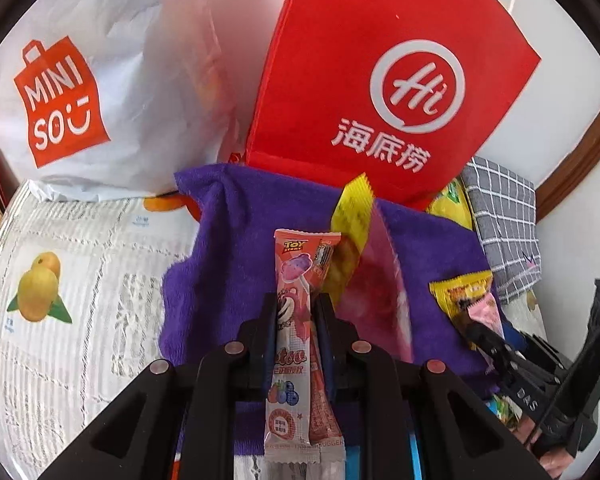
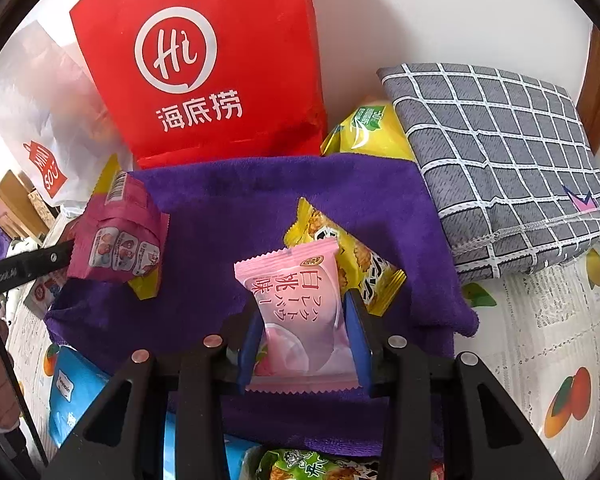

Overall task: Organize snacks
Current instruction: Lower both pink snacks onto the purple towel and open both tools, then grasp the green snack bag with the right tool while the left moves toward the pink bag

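The left gripper pinches a long pink Toy Story lollipop packet with a second reddish packet against it, above the purple towel. The right gripper is clamped on a pink white-peach snack packet (its print is Japanese), a yellow cookie packet lying just behind on the towel. A red Haidilao bag and a white Miniso bag stand behind the towel; their contents cannot be seen. A grey checked cloth lies to the right.
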`<state>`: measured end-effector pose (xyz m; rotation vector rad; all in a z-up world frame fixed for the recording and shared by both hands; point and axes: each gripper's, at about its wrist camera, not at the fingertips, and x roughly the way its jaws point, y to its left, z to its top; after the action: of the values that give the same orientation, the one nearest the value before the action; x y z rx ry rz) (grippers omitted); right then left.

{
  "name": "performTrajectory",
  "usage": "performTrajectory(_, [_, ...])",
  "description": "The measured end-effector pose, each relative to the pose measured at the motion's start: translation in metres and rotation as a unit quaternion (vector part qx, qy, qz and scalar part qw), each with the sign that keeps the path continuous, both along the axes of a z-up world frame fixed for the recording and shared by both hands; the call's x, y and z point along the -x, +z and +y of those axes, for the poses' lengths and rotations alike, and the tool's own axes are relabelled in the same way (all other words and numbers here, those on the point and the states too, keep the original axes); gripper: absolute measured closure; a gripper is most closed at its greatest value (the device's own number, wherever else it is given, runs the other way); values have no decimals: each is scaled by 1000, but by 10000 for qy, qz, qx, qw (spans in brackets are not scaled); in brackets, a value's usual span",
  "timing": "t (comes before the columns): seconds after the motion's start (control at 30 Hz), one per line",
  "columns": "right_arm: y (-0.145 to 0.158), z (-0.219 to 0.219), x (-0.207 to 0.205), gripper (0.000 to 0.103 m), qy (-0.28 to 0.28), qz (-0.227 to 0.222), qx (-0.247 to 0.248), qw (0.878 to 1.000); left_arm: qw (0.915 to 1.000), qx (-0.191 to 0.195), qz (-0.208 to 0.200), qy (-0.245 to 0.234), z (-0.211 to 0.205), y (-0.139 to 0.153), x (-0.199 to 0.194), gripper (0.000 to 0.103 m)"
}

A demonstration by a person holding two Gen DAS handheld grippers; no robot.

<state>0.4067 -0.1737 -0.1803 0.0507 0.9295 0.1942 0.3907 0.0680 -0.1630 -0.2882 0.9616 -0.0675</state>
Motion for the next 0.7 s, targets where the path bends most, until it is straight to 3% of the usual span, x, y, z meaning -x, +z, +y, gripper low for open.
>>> performTrajectory(0.2, [10, -1, 7, 54, 25, -59, -79, 9999, 10000, -45, 77, 33, -1, -7, -8, 83])
performTrajectory(0.27, [18, -2, 13, 48, 71, -113, -119, 9998, 9998, -73, 191, 62, 0, -9, -9, 76])
performTrajectory(0.43, [35, -5, 29, 41, 66, -323, -145, 9994, 9995, -32, 249, 176, 10, -6, -2, 69])
performTrajectory(0.7, [43, -30, 60, 41, -204, -419, -212, 9987, 10000, 73, -20, 35, 13, 14, 22, 50])
